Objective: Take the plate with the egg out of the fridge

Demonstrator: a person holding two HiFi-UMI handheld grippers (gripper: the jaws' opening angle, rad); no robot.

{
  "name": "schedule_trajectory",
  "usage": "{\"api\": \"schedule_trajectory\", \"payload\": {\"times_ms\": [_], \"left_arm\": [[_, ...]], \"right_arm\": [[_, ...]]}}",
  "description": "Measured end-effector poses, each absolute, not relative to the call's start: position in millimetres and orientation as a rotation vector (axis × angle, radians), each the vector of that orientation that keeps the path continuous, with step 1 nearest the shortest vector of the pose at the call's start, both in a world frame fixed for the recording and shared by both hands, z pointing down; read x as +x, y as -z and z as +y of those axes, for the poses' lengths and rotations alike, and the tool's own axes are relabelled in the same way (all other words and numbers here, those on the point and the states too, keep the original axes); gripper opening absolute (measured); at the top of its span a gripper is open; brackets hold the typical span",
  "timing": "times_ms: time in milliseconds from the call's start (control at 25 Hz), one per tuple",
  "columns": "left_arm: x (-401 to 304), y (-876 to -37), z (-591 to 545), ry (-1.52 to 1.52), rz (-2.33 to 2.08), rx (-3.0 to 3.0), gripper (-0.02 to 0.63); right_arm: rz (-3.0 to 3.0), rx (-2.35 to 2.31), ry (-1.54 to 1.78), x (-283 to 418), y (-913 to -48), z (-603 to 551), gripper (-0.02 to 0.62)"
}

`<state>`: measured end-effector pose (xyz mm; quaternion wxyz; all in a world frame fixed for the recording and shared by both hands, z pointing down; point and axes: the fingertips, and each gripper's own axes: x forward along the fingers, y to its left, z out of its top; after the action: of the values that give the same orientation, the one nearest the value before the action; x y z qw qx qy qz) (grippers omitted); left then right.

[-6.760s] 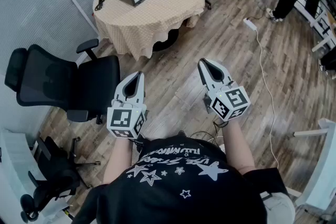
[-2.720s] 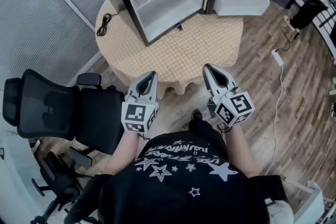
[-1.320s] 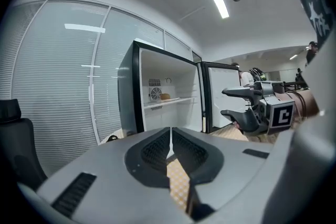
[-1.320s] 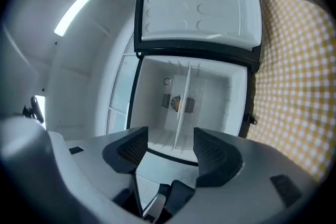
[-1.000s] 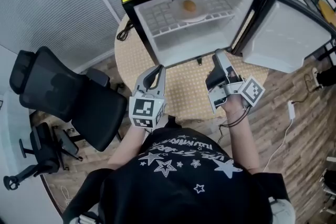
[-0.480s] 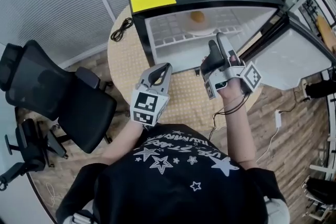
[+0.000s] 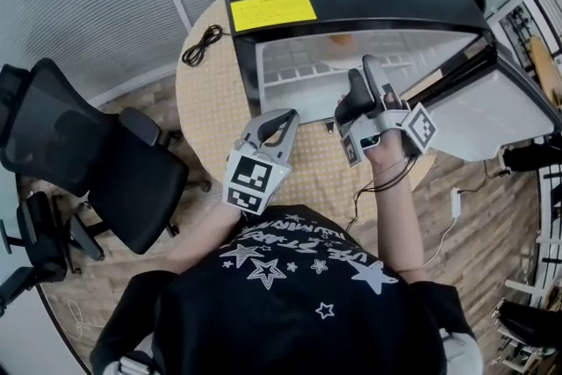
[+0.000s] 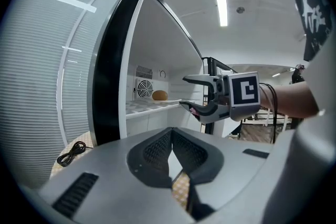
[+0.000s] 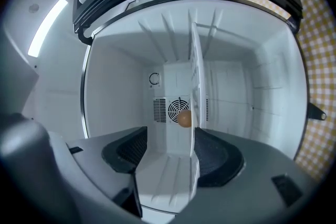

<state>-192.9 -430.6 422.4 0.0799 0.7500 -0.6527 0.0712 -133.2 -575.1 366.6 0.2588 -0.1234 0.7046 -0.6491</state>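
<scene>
Plate [image 8: 169,103] with egg [image 8: 159,95]: on white shelf [image 8: 140,108] inside open fridge [image 8: 107,86], near back-wall fan [image 8: 143,89].

Left gripper view: left gripper [image 8: 171,131] jaws clenched, nothing between. Right gripper [image 8: 184,92] at fridge mouth, jaws spread, level with shelf front, not touching plate.

Right gripper view: jaws released, empty. Shelf edge runs between them. Egg beyond, well apart from jaws. Plate not distinguishable from shelf.

Head view: egg barely visible under fridge top. Right gripper higher, at opening. Left gripper lower, over checked counter [image 7: 206,97].

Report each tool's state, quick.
Left tool: closed, empty.
Right tool: open, empty, pointed at the egg.
</scene>
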Motion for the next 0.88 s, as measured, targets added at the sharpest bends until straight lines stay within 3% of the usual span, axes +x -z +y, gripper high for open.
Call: {"api": "schedule_trajectory", "payload": {"times_ms": [360,560,880], "left_arm": [[-197.0,-429.1,-431.5,-0.195,-1.931,2.23,0.006],[-177.7,-429.8,-405.9,-0.187,-1.925,2.258,0.006],[-170.6,-432.3,-413.0,-0.18,-1.894,2.275,0.006]], "right_arm": [[2.006,-0.487,1.782,-140.7,-374.1,-578.2,0.25],[2.027,-0.654,1.834,-124.3,-388.6,-554.2,0.072],[1.981,-0.697,1.842,-117.5,-396.0,-555.7,0.038]]}}
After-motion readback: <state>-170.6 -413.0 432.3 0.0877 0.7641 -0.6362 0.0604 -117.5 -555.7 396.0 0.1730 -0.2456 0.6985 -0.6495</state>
